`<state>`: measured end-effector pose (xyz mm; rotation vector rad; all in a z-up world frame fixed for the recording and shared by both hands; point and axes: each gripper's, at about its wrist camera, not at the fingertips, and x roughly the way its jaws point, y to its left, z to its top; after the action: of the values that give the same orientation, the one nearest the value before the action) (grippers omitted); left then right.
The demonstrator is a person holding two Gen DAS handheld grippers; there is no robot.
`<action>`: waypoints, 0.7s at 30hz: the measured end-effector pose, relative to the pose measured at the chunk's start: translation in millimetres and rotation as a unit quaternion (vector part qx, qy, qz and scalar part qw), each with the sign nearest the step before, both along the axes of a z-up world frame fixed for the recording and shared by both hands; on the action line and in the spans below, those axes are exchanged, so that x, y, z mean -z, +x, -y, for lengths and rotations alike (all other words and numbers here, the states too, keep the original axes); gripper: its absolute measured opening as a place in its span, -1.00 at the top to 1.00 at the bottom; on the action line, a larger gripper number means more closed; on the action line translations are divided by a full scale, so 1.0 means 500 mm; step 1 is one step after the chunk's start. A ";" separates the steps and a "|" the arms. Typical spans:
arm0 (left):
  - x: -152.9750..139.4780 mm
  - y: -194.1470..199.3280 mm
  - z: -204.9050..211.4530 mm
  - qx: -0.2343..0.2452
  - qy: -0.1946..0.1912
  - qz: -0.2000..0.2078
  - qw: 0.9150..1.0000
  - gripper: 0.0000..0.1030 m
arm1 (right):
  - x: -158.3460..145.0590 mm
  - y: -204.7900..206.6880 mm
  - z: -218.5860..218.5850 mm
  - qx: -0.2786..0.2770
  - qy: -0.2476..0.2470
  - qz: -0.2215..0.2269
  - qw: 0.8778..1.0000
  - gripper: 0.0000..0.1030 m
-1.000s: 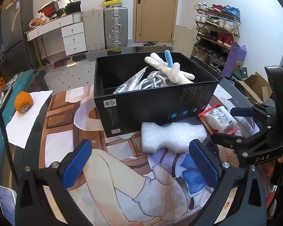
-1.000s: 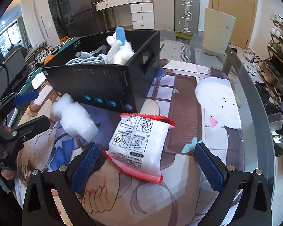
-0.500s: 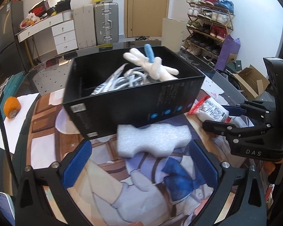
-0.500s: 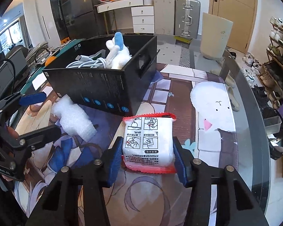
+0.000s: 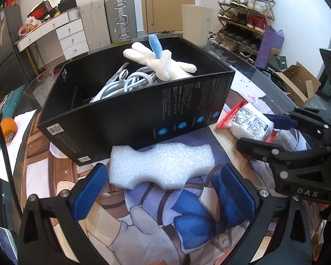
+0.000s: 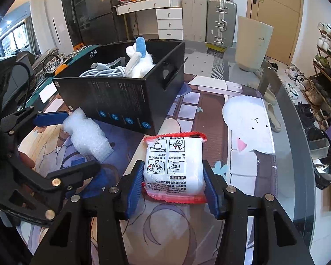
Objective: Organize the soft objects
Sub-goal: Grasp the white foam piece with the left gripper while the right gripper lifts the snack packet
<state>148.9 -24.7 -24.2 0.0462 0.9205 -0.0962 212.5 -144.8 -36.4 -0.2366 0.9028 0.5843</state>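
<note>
One black cardboard box (image 5: 130,114) is being observed on the illustrated table mat (image 6: 249,167), with one white plush toy (image 5: 163,63) and one bundle of white cables (image 5: 130,81) inside. One white foam block (image 5: 161,165) and one red-edged white sealed packet (image 6: 174,167) are lying outside it. The packet is being clamped between the pads of the right gripper (image 6: 173,184). The left gripper (image 5: 163,190) is being held wide apart, gripping nothing, just short of the foam block. A second ago the right gripper's pads were spread wide, clear of the packet.
</note>
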 end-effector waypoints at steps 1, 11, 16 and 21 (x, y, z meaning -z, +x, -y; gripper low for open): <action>0.001 0.002 0.001 -0.002 0.001 -0.001 1.000 -1.00 | 0.000 0.000 0.002 -0.002 0.002 0.000 1.000 0.02; 0.018 0.023 -0.006 -0.015 -0.008 -0.020 1.000 -1.00 | 0.000 -0.003 -0.004 -0.003 -0.004 0.003 1.000 0.02; 0.014 0.019 -0.011 -0.009 -0.009 -0.011 1.000 -0.74 | 0.000 -0.004 -0.004 -0.003 -0.006 0.003 1.000 0.02; 0.009 0.009 -0.009 0.006 -0.013 -0.005 1.000 -0.73 | 0.000 -0.005 -0.004 -0.004 -0.009 0.005 1.000 0.00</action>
<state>153.4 -20.5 -28.8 0.0264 0.9284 -0.1199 210.1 -142.7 -36.6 -0.2592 0.8978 0.5825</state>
